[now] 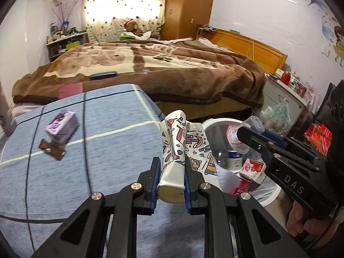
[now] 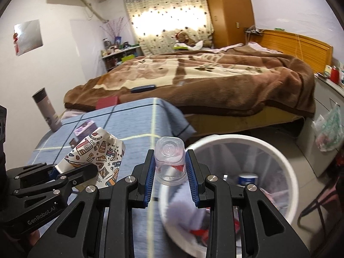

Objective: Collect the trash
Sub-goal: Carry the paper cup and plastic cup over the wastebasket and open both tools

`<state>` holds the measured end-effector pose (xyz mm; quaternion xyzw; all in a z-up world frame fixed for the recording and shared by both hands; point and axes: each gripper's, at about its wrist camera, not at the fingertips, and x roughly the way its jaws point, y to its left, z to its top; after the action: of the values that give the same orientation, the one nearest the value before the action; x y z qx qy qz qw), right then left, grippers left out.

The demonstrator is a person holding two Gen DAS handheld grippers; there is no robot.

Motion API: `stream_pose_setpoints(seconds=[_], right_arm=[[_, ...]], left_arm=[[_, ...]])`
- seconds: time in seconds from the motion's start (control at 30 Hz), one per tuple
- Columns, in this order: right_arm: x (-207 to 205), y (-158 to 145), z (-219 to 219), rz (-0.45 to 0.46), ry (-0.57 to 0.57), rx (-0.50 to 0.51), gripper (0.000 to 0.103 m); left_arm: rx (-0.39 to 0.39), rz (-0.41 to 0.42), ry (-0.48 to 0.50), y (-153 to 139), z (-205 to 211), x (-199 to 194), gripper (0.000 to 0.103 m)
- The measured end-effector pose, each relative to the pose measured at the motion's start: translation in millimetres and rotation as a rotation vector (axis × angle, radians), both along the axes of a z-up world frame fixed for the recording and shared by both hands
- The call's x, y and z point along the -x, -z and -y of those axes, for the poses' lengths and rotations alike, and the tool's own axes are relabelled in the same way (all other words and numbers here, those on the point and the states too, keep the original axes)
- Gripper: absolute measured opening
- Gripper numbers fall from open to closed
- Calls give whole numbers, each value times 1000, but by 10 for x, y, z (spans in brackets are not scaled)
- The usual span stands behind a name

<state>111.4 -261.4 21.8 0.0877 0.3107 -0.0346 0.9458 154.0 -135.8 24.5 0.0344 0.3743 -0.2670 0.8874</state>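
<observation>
The left gripper (image 1: 172, 179) pinches a crumpled, cartoon-printed paper cup (image 1: 175, 150) beside the round white trash bin (image 2: 286, 161). The right gripper (image 2: 170, 167) clamps a clear, squarish plastic bottle (image 2: 169, 161) over the bin's rim.

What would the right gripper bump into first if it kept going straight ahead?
Probably the white trash bin. The right gripper, clamped on the clear plastic bottle, points at the bin's near rim beside the blue table. Depth is unclear; it might pass above.
</observation>
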Motion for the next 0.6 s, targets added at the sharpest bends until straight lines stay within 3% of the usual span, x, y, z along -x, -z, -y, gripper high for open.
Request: stream_pose_setpoints(seconds=[0.27, 0.6], right_arm=[[86, 71, 334, -12, 69, -5, 29], [95, 271, 707, -93, 144, 11, 30]], left_arm=[[-18, -18, 61, 62, 409, 6, 21], [-48, -70, 140, 272, 853, -5, 21]])
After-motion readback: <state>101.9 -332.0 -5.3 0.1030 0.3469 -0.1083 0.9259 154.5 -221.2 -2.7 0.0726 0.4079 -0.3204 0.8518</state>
